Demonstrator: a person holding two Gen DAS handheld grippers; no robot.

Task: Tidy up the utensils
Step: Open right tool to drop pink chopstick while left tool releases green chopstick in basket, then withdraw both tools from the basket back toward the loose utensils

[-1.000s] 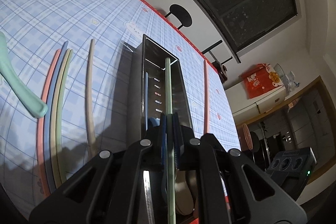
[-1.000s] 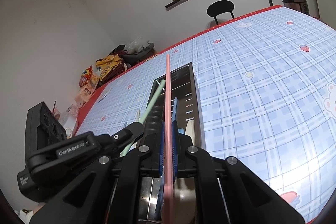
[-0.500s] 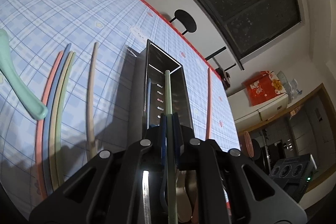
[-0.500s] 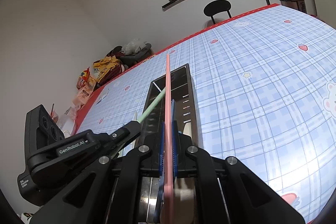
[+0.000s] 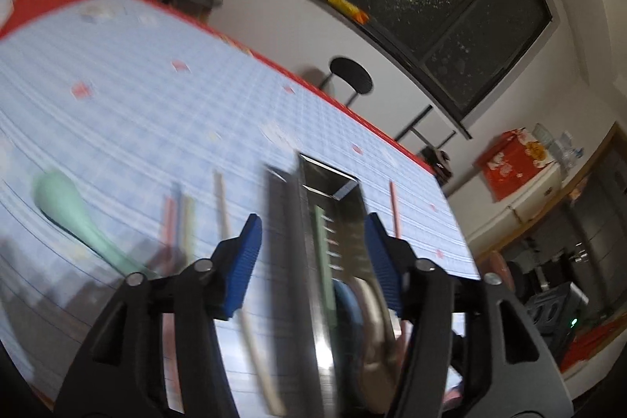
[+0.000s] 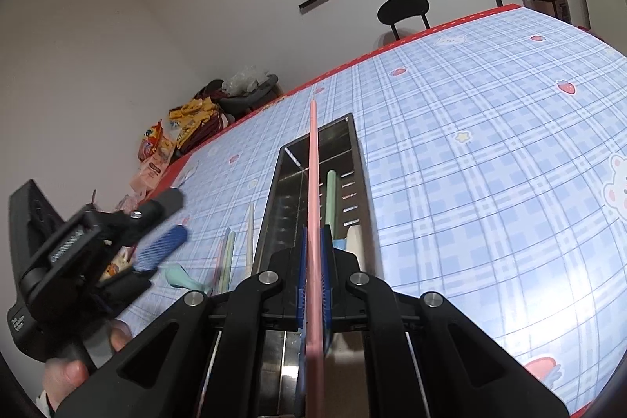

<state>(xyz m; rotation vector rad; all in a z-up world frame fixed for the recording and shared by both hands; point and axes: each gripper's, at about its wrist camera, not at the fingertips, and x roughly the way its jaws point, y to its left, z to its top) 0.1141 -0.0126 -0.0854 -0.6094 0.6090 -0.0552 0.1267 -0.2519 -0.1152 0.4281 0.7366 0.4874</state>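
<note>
With the green stick (image 6: 331, 196) now lying in the metal bin (image 6: 354, 159), the left gripper (image 5: 311, 261) has just opened, nothing btwn its jaws. Right gripper (image 6: 313, 275) is clenched on the pink stick (image 6: 313, 183) over the bin; next: lower, release. 4 sticks (image 5: 184, 222) & a green spoon (image 5: 62, 200) wait left of the bin; left gripper sits close.

The right claw (image 6: 313, 263) is clamped on a pink chopstick (image 6: 313, 183) that points out over the metal utensil box (image 6: 341, 143) on the plaid worktop (image 6: 490, 143). A green chopstick (image 6: 331, 194) lies inside. The left claw (image 6: 160, 226), spread and empty, hovers beside it.
</note>
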